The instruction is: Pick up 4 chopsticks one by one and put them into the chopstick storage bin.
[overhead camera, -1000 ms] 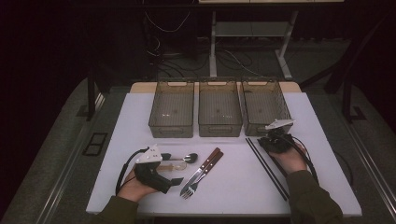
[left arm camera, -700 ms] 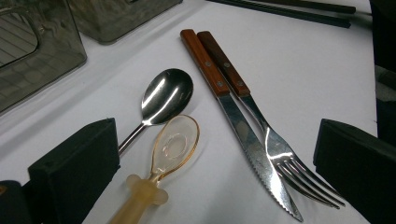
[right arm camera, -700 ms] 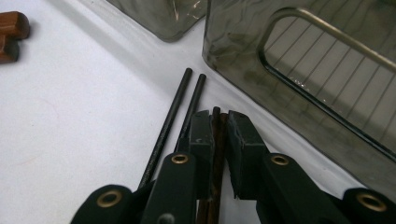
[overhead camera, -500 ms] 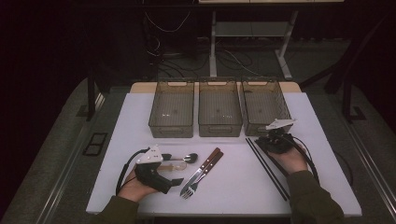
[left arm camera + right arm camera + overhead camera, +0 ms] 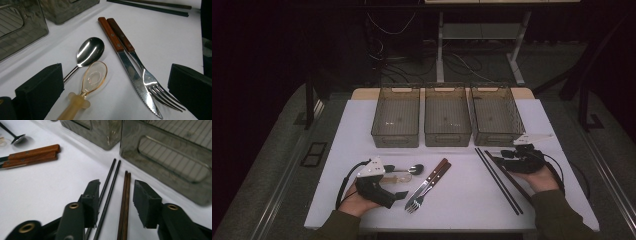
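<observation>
Chopsticks (image 5: 125, 202) lie on the table (image 5: 462, 210); the right gripper (image 5: 115, 202) has just been spreading its jaws, straddling the brown pair untouched, ready to pinch.

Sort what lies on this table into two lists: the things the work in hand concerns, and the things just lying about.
In hand:
- brown chopsticks, between the open right gripper fingers
- black chopsticks beside them

Lying about:
- three bins
- steel spoon
- amber plastic spoon
- knife
- fork
</observation>
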`<state>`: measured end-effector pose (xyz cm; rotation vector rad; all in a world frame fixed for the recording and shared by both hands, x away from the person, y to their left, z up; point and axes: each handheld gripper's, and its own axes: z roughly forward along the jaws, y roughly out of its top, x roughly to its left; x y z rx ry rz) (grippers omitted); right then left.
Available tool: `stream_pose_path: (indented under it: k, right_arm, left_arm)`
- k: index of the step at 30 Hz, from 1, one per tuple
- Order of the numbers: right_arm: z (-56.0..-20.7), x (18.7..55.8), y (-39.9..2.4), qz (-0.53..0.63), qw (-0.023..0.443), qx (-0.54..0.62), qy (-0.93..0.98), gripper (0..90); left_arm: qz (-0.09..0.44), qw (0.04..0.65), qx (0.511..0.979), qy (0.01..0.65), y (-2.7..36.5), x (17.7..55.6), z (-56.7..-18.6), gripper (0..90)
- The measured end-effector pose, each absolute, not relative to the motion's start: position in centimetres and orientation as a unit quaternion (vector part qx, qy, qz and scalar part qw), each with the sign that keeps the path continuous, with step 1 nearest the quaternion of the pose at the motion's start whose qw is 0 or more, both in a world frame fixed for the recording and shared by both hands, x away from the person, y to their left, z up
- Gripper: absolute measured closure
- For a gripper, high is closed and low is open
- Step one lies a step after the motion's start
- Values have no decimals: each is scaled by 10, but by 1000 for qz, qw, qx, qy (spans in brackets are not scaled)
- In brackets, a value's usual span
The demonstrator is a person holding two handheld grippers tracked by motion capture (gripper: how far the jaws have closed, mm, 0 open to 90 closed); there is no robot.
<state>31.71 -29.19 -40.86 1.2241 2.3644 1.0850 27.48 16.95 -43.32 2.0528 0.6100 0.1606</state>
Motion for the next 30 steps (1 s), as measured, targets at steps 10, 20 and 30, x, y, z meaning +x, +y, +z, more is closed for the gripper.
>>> stream_pose_path:
  k: [10,20,30]
  right_arm:
    - [-414,283,-317,355,135,424,822,564]
    - [-424,250,-340,327,130,434,830,734]
    - [-430,250,-342,311,116,436,836,802]
  left_arm:
    - [65,478,839,251,169,275,-433,0]
    - [62,476,841,249,167,275,-433,0]
    - [60,476,841,251,166,275,-434,0]
